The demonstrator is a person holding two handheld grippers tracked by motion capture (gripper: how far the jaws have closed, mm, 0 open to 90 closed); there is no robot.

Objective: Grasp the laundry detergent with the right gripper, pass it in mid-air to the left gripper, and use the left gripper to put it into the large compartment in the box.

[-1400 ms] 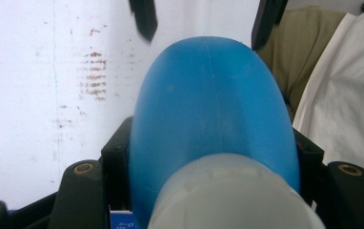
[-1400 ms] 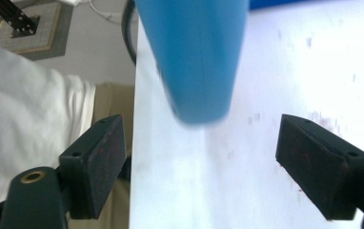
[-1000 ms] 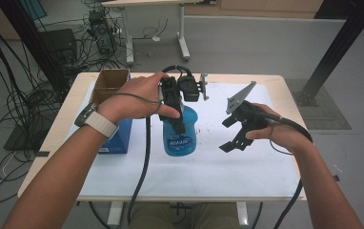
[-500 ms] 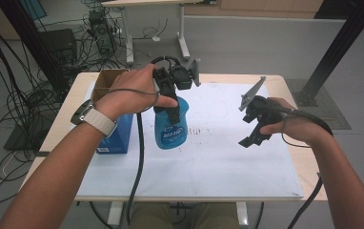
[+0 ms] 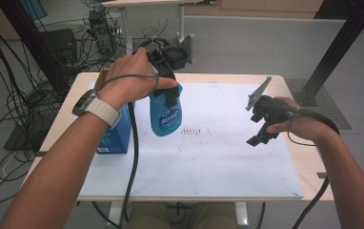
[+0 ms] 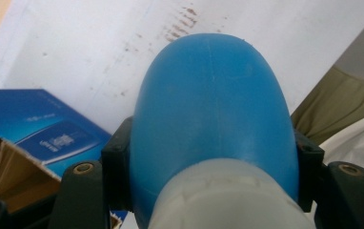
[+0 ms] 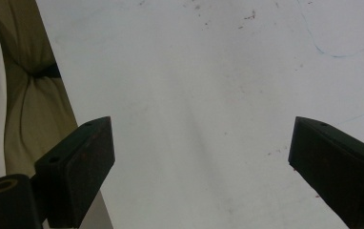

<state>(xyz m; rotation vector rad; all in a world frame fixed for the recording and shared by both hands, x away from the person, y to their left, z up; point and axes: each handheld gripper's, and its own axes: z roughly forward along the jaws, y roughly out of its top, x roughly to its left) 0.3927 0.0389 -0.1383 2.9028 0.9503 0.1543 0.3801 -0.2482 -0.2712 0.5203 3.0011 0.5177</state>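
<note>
Hanging from the left gripper (image 5: 166, 85) in the high view, a blue bottle (image 5: 166, 114) sits above the far left part of the white sheet (image 5: 208, 167) that covers the table (image 5: 308, 167). Its long axis runs nearly up and down with a slight tilt, the neck end up in the jaws and the rounded base pointing down toward the sheet. A label with white lettering crosses its blue body. Just to its left lies a blue box (image 5: 113, 133), partly under the person's left forearm. The right gripper (image 5: 262, 129) is held well apart from the bottle, over the right part of the sheet, a grey three-cornered plate on its top.

In the left gripper view, the jaws press on both sides of the bottle (image 6: 213, 114) near its pale grey-white cap end, which lies closest to the camera. The smooth blue body runs away from the camera and ends in a rounded dome pointing at the white sheet (image 6: 75, 52). The blue box (image 6: 37, 124) with an open cardboard flap lies at the left.

In the right gripper view, the right gripper (image 7: 201, 157) has its two black jaws spread wide with nothing between them, over the stained white sheet (image 7: 208, 71).
</note>
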